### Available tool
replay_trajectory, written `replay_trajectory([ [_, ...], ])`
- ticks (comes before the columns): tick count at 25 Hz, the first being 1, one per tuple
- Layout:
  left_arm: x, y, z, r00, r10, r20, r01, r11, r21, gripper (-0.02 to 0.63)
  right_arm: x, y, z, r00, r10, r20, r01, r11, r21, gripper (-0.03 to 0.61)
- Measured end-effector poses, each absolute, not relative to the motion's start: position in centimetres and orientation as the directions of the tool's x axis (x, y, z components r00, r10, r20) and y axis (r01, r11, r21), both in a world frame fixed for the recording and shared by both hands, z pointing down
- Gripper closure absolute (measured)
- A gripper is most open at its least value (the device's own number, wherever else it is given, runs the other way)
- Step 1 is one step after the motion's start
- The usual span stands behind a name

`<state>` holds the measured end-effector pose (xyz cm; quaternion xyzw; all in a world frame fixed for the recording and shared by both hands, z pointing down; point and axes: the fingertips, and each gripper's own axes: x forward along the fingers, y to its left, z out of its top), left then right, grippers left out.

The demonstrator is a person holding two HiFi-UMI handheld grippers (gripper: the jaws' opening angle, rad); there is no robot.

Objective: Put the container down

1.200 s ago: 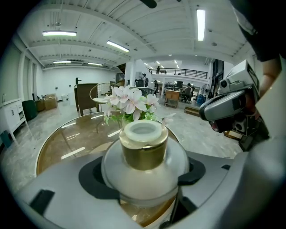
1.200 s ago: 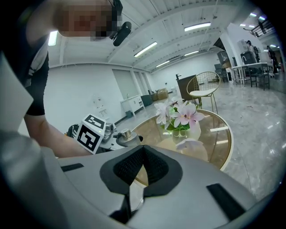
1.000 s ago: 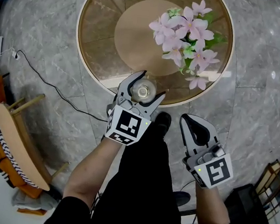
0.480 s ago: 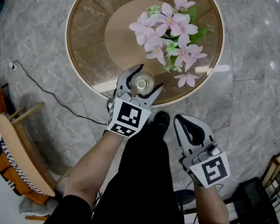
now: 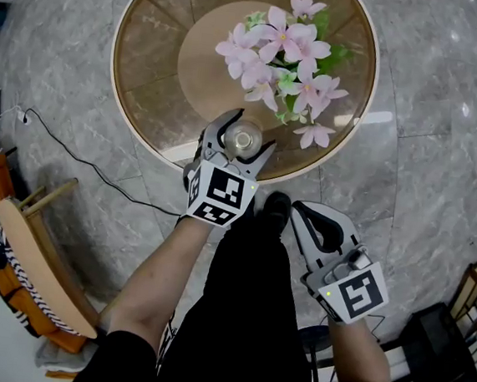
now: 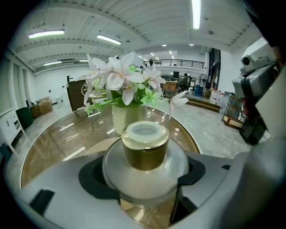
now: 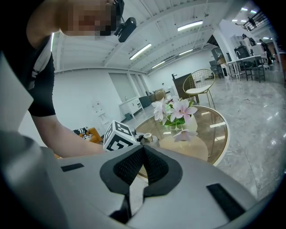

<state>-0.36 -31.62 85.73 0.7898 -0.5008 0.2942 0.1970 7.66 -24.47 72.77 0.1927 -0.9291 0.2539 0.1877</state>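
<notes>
Round glass table (image 5: pixel 150 60); marble floor (image 5: pixel 446 122)

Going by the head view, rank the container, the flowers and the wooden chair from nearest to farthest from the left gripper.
1. container, held in the left gripper's jaws.
2. flowers, beyond it on the table.
3. wooden chair, on the floor at far left.

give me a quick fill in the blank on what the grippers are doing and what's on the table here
1. The left gripper is shut on a clear container with a ____ collar.
2. The right gripper is shut, with ____ between its jaws.
3. The flowers on the round glass table are ____ in colour.
Missing words: gold; nothing; pink.
</notes>
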Motion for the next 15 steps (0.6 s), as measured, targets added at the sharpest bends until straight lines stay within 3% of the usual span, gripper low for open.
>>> replay_trajectory([
  [15,-0.3,-31.6,83.2,0.337,-0.718,0.609,-0.902,-0.432,-0.011,0.261,7.7,-22.9,71.5,-0.867,-0.255,0.428,-0.435,0.807,-0.399,0.565],
])
